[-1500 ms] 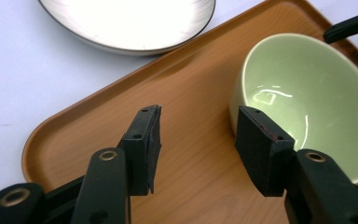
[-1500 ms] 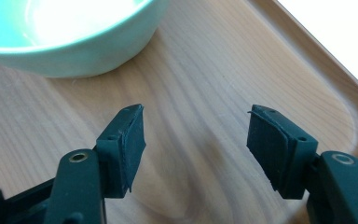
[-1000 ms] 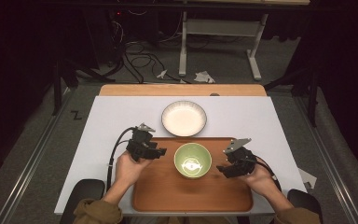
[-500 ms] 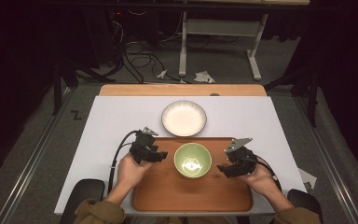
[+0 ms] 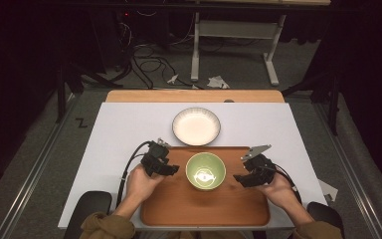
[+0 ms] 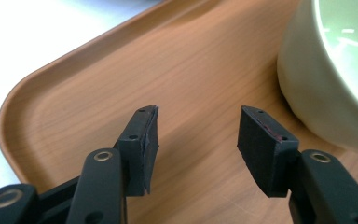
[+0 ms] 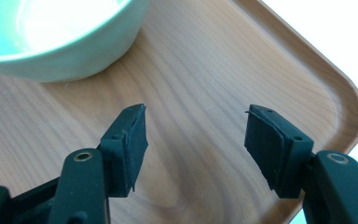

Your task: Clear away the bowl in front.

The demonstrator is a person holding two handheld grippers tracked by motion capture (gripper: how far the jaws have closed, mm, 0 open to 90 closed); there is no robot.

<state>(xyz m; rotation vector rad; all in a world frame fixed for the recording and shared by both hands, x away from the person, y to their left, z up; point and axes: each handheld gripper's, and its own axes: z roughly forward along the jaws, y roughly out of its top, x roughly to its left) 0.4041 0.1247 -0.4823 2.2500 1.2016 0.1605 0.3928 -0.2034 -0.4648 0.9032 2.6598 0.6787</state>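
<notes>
A green bowl (image 5: pixel 205 171) stands in the middle of a wooden tray (image 5: pixel 179 209). My left gripper (image 5: pixel 177 170) hovers over the tray's left part, just left of the bowl. Its jaws have just been opening and stand open with nothing between them. In the left gripper view, the left gripper (image 6: pixel 199 112) points at bare tray (image 6: pixel 98 93), with the bowl (image 6: pixel 326 93) to its right. My right gripper (image 5: pixel 236 178) is open just right of the bowl. In the right gripper view, the right gripper (image 7: pixel 196 109) is over the tray (image 7: pixel 261 60), with the bowl (image 7: pixel 74 51) at upper left.
A white ribbed bowl (image 5: pixel 196 126) sits on the white table (image 5: pixel 129 124) just beyond the tray's far edge. The tray lies at the table's near edge between the person's forearms. Cables trail from both grippers.
My left gripper has shifted slightly nearer and in over the tray's left edge, and its jaws have spread a little. The right gripper and the bowl have stayed put.
</notes>
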